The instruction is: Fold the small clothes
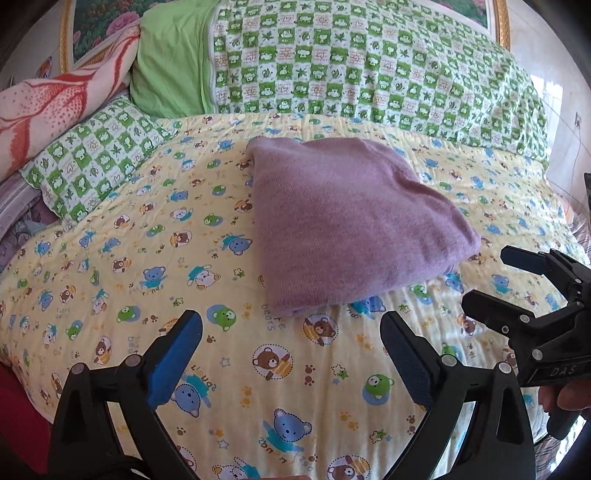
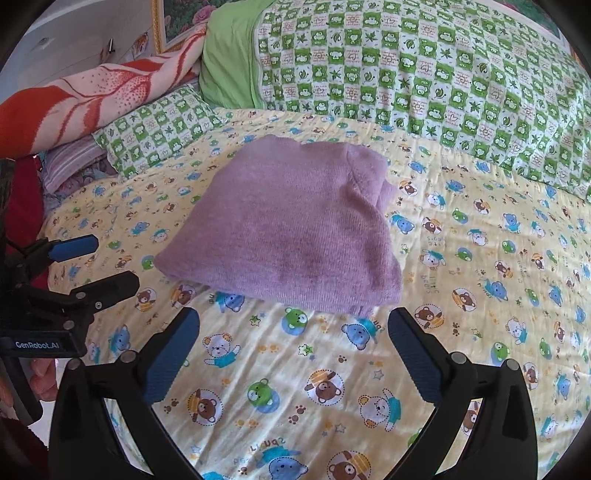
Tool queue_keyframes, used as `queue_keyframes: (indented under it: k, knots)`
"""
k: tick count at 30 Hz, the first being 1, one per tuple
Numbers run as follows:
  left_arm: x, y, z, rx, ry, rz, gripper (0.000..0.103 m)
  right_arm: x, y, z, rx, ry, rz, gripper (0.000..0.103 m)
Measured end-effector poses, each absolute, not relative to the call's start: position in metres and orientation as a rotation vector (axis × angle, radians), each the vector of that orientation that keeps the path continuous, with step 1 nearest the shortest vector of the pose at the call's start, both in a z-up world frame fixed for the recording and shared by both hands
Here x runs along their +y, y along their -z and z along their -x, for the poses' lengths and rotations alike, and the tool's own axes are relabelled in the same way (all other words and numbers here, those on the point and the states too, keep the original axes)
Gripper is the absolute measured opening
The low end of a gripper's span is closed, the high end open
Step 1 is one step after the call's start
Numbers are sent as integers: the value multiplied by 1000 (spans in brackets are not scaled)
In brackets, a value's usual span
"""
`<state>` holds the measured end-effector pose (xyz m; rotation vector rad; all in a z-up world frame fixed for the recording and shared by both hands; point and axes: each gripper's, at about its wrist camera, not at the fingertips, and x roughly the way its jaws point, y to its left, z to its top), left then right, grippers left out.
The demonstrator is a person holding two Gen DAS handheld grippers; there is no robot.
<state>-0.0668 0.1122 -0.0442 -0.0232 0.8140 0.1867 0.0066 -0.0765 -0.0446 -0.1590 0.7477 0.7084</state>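
A purple knit garment (image 1: 354, 225) lies folded into a soft, thick, roughly square bundle on the bed's quilted yellow bear-print cover (image 1: 129, 258). The left gripper (image 1: 291, 363) and right gripper (image 2: 293, 356) (black frames, ribbed blue pads) both hang spread wide and empty just short of its near edge. Green checked bedding (image 1: 369, 62) lies behind.

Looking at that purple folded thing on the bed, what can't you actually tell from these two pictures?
- What garment the purple knit is: folded shut in both views, sleeves or legs tucked inside.
- Its underside and layers: hidden against the bear-print sheet.
- The wall picture: cut off by the frame's top edge.
- The right tool in the left view: partly cut off at the right edge.
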Motion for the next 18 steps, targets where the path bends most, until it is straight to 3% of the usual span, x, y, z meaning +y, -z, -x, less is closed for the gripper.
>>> queue_keyframes:
  k: [18]
  knots:
    - [122,56,57,846,-227,35,98,-64,60,-18,786,-717,126,102]
